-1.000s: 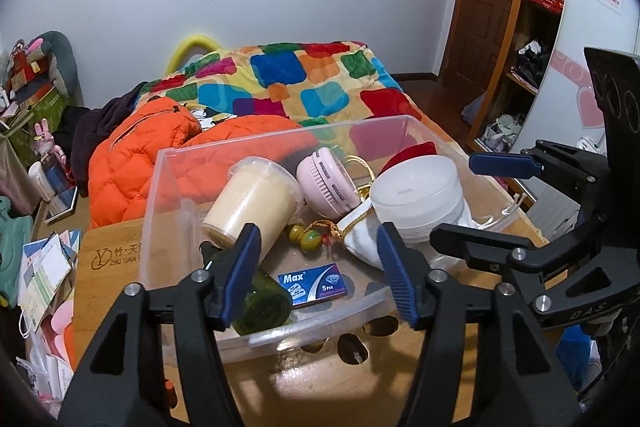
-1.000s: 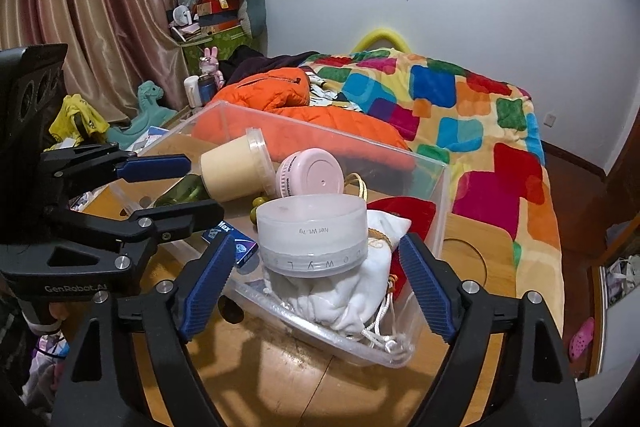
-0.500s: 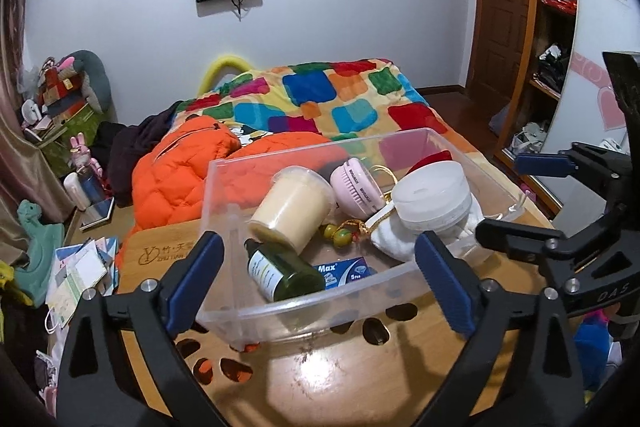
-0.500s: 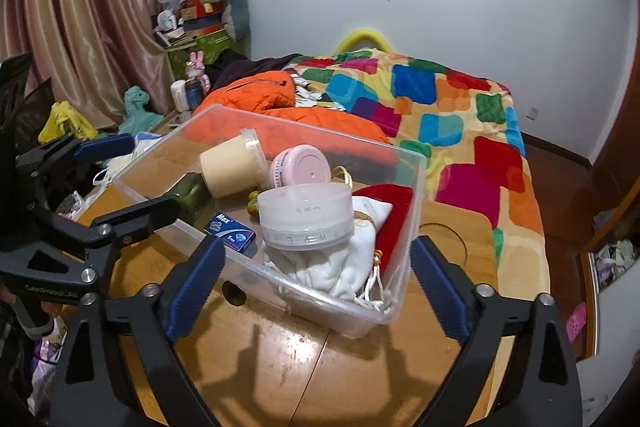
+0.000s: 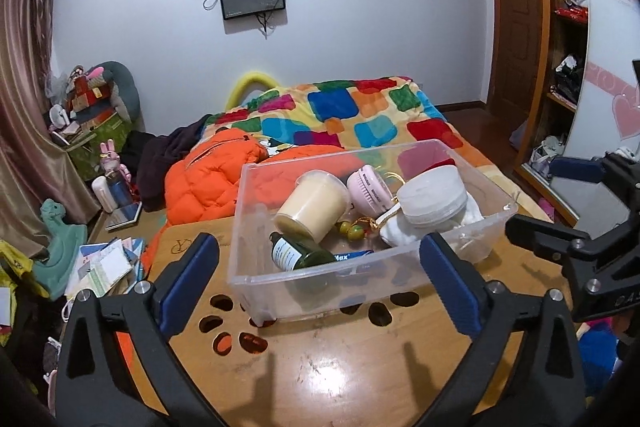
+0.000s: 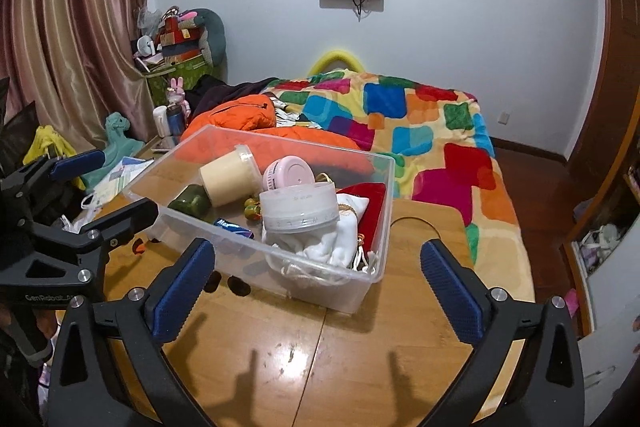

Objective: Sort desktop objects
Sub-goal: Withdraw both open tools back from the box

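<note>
A clear plastic bin (image 5: 256,267) (image 6: 344,295) stands on the wooden table (image 5: 340,367) (image 6: 320,355). In it lie a cream jar (image 5: 312,207) (image 6: 228,179), a pink round fan (image 5: 368,187) (image 6: 288,175), a white round container (image 5: 432,199) (image 6: 300,207) on a white pouch (image 6: 336,239), a green bottle (image 5: 300,255) (image 6: 190,201), a blue Max box (image 5: 348,257) (image 6: 232,225), green beads (image 5: 348,231) and a red cloth (image 6: 368,203). My left gripper (image 5: 320,283) is open and empty, near side of the bin. My right gripper (image 6: 316,287) is open and empty, also short of the bin.
A bed with a colourful quilt (image 5: 352,115) (image 6: 420,131) and an orange jacket (image 5: 208,175) lies behind the table. Papers (image 5: 104,267) and toys clutter the floor at the left. A shelf (image 5: 568,27) stands at the right. The table has cut-out holes (image 5: 228,331).
Both grippers have drawn back and up from the bin, and the left one has opened wide. The bin's contents have not moved.
</note>
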A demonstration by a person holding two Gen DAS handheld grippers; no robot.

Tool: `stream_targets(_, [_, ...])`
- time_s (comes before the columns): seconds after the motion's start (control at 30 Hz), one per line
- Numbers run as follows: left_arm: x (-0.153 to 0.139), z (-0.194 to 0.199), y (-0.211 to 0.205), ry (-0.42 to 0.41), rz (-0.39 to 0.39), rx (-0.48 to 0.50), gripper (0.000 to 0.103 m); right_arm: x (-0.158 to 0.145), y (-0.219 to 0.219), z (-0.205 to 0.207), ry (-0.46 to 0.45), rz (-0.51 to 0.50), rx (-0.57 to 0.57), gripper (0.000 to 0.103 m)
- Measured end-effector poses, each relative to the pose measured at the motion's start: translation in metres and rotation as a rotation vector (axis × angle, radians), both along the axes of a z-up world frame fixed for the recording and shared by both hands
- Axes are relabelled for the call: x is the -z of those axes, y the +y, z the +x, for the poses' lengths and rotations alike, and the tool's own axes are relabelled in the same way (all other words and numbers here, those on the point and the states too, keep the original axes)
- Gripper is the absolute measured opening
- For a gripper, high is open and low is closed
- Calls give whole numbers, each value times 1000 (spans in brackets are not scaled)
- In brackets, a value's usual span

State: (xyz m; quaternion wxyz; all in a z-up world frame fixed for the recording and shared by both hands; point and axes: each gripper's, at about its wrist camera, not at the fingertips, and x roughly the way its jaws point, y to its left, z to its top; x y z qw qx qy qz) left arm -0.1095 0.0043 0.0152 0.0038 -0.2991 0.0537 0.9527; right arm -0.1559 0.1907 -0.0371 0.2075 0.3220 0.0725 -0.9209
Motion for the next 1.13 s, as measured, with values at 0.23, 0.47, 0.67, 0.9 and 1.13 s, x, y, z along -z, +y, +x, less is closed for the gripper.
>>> stream_targets(0.23, [-3, 18, 4, 22, 8, 4, 102, -9, 5, 19, 52, 1, 29, 102])
stream_targets(0.47, [-3, 34, 7, 43, 4, -7, 102, -13, 8, 38, 77, -28, 38, 102])
stream_targets(0.67, [-4, 45, 7, 58, 27, -5, 102, -12, 8, 52, 91, -47, 39, 102])
stream_targets(0.9, [-2, 46, 6, 64, 63, -9, 102, -10, 11, 54, 101, -50, 71, 102])
stream_targets(1.13, [1, 49, 10, 79, 76, 7, 102, -6, 11, 54, 94, -55, 80, 102])
